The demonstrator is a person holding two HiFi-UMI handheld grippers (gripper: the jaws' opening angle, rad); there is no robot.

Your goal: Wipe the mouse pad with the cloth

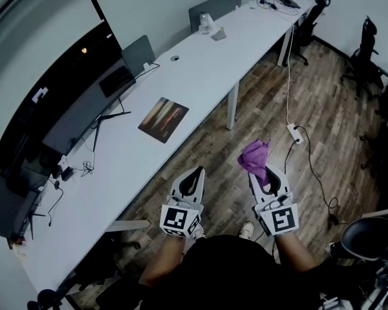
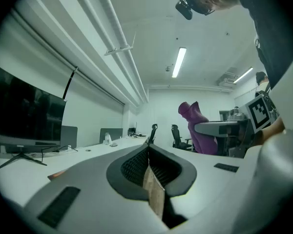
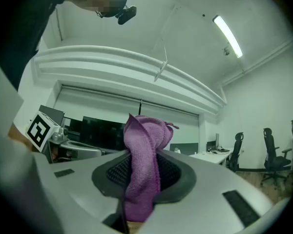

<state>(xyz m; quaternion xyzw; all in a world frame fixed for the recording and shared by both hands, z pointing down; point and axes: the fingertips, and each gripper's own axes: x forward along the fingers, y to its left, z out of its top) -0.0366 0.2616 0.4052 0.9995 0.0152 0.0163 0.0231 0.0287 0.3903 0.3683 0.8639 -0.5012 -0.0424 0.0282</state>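
Both arms reach forward from the torso, side by side and apart. The left gripper [image 1: 195, 173] points ahead with its fingers [image 2: 129, 167] pressed together and nothing between them. The right gripper [image 1: 264, 173] points the same way, level with the left. Its fingers [image 3: 178, 172] are clamped on a purple cloth [image 1: 255, 156] that bunches up past the tips. The left forearm [image 1: 160, 268] and right forearm [image 1: 295, 256] are bare, elbows set slightly outward.
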